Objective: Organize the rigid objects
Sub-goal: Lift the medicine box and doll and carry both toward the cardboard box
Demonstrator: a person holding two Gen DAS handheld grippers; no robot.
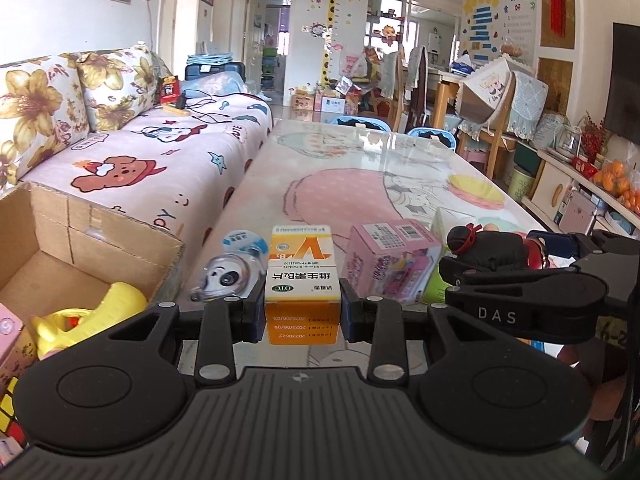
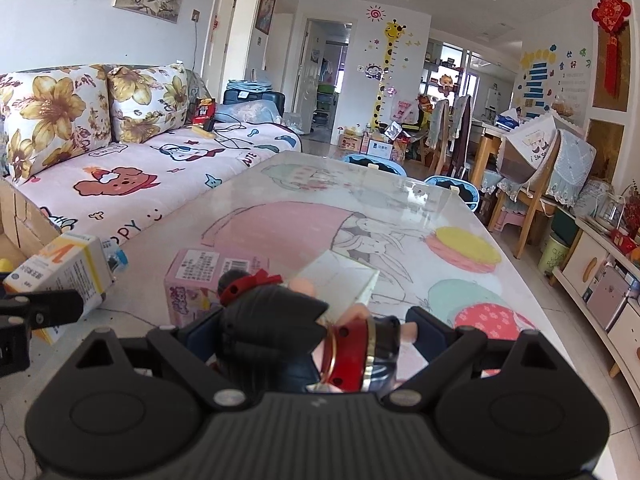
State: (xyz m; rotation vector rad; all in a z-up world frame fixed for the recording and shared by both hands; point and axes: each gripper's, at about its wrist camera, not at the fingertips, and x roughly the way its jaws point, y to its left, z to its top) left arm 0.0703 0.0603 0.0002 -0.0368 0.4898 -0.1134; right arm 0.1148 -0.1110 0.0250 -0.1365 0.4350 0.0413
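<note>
At the table's (image 1: 360,168) near edge, the left tool (image 1: 302,312) clamps an orange-and-white medicine box (image 1: 302,276); the right tool (image 2: 316,336) grips a dark-haired figurine (image 2: 280,320). Both look mid-transfer, and next each likely needs carrying to the cardboard box (image 1: 80,236) off the left corner, which holds a yellow toy (image 1: 92,312).

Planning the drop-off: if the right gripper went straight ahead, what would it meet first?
Probably the pale green box just beyond the figurine the right gripper holds; depth is unclear.
</note>
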